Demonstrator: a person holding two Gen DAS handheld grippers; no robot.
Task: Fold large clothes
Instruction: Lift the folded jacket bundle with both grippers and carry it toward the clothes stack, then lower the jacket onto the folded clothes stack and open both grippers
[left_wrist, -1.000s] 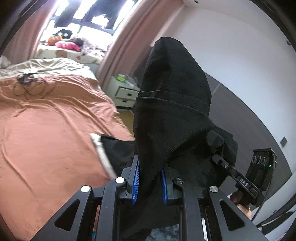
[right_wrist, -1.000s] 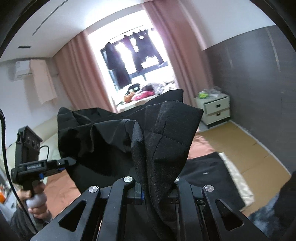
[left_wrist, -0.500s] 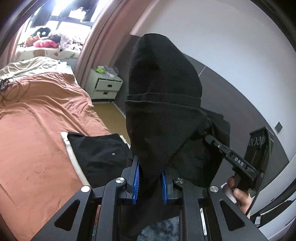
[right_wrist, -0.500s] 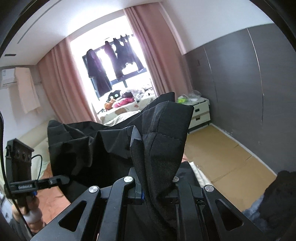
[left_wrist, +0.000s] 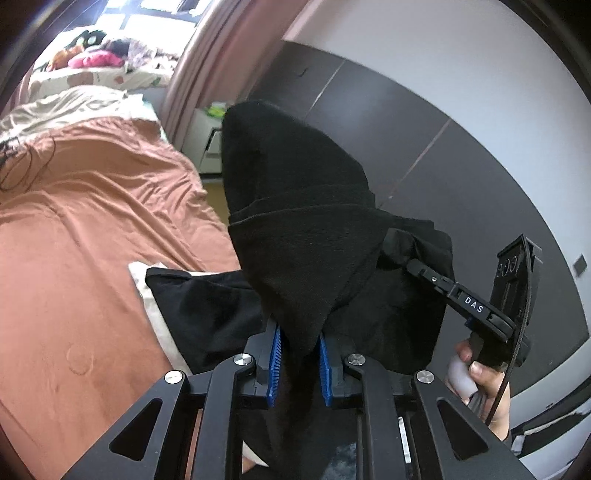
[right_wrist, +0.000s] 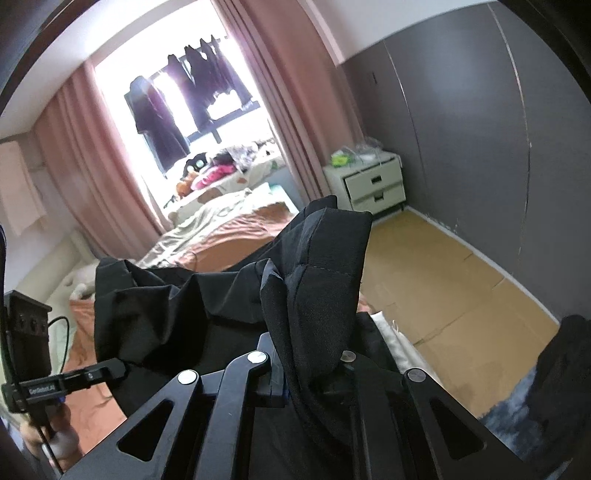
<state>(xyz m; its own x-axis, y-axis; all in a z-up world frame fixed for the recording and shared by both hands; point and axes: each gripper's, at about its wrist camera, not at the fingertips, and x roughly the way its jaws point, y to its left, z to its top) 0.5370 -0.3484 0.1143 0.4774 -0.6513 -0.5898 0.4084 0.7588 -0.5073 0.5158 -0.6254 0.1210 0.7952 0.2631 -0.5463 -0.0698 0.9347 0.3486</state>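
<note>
A large black garment (left_wrist: 295, 221) hangs between my two grippers, above the edge of the bed. My left gripper (left_wrist: 297, 354) pinches a thick fold of it between its blue pads (left_wrist: 275, 354), and its jaws are closing a little tighter on the cloth. In the right wrist view the same black garment (right_wrist: 221, 314) bunches over my right gripper (right_wrist: 314, 369), which is shut on another fold. A hand (left_wrist: 480, 373) holds the right gripper's handle, at the right of the left wrist view. The left gripper's fingers (right_wrist: 110, 369) grip the cloth's far corner at lower left.
An orange-brown bed (left_wrist: 92, 240) carries a folded black garment (left_wrist: 207, 314) on a white cloth near its edge. A white nightstand (right_wrist: 373, 181) stands by the pink curtain (right_wrist: 295, 122). Cardboard (right_wrist: 443, 288) covers the floor along the dark wall. A dark heap (right_wrist: 565, 369) lies at lower right.
Both grippers have swung sideways and dipped, keeping hold of the black garment. The folded black garment on the bed has come closer and shows more fully in the left wrist view.
</note>
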